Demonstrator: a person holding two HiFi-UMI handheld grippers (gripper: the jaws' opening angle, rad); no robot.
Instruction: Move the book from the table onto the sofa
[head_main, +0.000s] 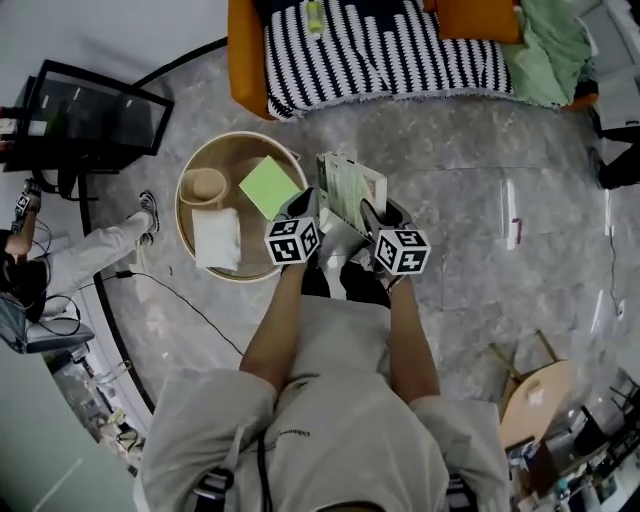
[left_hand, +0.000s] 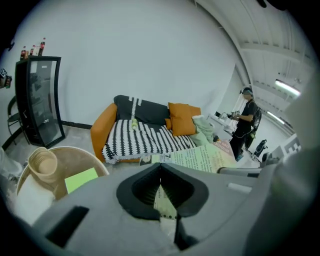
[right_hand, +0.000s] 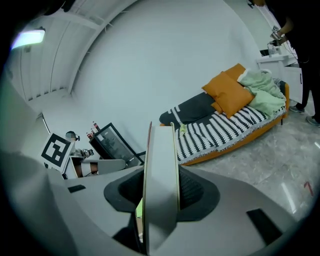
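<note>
A: Where's the book?

B: The book (head_main: 350, 190) is up in the air, a thick paper block with printed pages. The round, tan-rimmed table (head_main: 190, 165) is at its 9 o'clock, the sofa (head_main: 380, 50) at 12.

A: Grips?

B: On the left hand-held gripper (left_hand: 161, 194) the jaws are nearly together, pinching a thin leaf. On the right hand-held gripper (right_hand: 160, 192) the jaws are wide, clamped on the page block.

A: Sofa?

B: Orange, with a black-and-white striped cover.

A cup (head_main: 204, 186), a green pad (head_main: 270, 187) and a folded white cloth (head_main: 217, 238) lie just left of the jaws. Farther left stands a black glass cabinet (head_main: 95, 118). Well ahead of the jaws, an orange cushion (head_main: 480, 18) touches a green blanket (head_main: 545, 45).
</note>
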